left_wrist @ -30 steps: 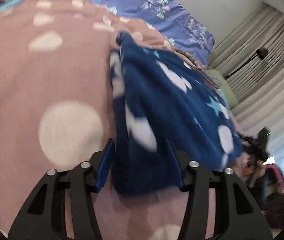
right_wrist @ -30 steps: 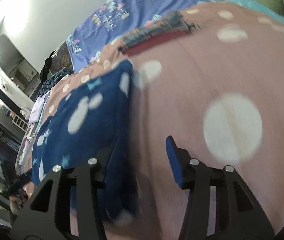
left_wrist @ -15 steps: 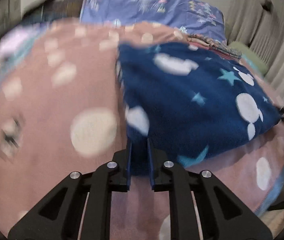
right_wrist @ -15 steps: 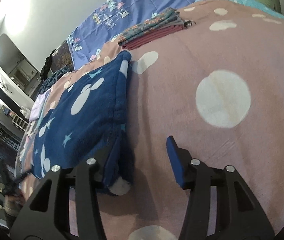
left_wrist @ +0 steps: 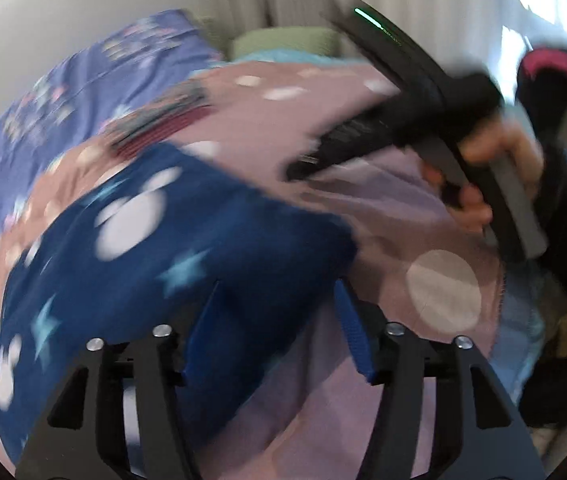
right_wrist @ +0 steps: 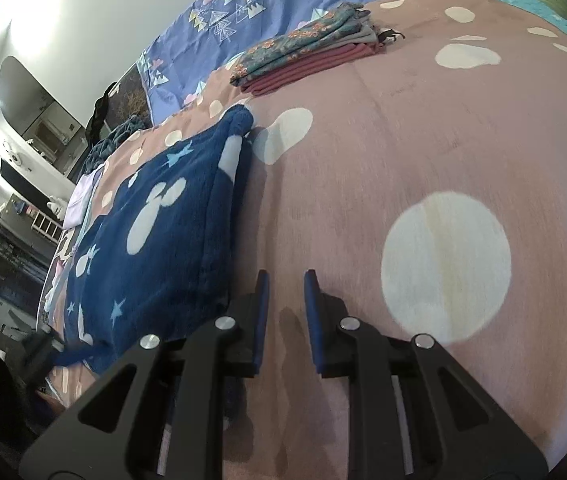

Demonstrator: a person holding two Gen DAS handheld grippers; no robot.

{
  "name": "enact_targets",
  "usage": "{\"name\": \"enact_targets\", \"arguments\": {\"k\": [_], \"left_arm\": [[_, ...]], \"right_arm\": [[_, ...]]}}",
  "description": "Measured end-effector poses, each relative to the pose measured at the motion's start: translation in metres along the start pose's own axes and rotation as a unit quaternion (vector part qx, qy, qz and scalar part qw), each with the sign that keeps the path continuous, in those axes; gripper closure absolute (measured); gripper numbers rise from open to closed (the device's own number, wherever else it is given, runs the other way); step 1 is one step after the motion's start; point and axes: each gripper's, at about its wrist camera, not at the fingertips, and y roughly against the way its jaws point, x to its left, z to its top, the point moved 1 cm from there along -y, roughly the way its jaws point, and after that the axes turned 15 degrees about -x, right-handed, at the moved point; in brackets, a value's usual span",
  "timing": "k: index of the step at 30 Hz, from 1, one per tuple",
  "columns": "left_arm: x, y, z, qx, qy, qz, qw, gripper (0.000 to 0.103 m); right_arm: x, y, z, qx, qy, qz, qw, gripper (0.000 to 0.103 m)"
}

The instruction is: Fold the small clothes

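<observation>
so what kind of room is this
Most likely a bedroom: the work surface is a bed with a pink spotted blanket, a purple patterned pillow sits at the wall, and a stack of folded clothes lies nearby.

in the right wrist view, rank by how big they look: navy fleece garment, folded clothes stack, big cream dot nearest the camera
1. Navy fleece garment with white shapes and stars
2. Big cream dot on the pink bedspread, inflated by nearness
3. Stack of folded clothes, farthest away
</observation>
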Motion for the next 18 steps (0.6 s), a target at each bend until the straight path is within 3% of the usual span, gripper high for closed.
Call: {"name": "enact_targets", "arguments": {"k": [4,6,8,10,12,13,15,17,18], "left_arm": [[-0.020,-0.027,0.002,0.018,-0.054,0.014,0.9983,0.038],[-0.016,-0.034,0.003,0.027,-0.050,0.022,0.9981,0.038],[-0.009,-0.036,0.003,0.032,-0.033,0.022,0.9987,0.038],[-0.003,-0.034,0.005,0.030,-0.019,0.020,0.9992,0.045],[0.003,-0.029,0.006,0.027,-0.004,0.021,0.9994,0.071],[0.006,-0.028,0.008,0.026,0.007,0.023,0.9994,0.075],[0.015,-0.023,0.007,0.024,0.030,0.024,0.9990,0.079],[0.022,-0.019,0.004,0.028,0.048,0.022,0.9982,0.079],[0.024,-0.019,0.003,0.028,0.052,0.021,0.9980,0.079]], "right_arm": [[-0.005,-0.014,0.018,0.021,-0.010,0.022,0.999,0.077],[-0.006,-0.025,0.025,0.033,-0.011,0.027,0.999,0.068],[-0.005,-0.044,0.030,0.057,-0.013,0.037,0.998,0.068],[0.001,-0.061,0.035,0.072,-0.009,0.050,0.996,0.068],[0.010,-0.077,0.042,0.087,0.001,0.065,0.994,0.068],[0.013,-0.083,0.045,0.094,0.001,0.070,0.993,0.068],[0.016,-0.096,0.049,0.107,-0.008,0.086,0.990,0.066],[0.017,-0.107,0.056,0.113,-0.031,0.107,0.987,0.054],[0.017,-0.110,0.059,0.112,-0.041,0.116,0.986,0.043]]}}
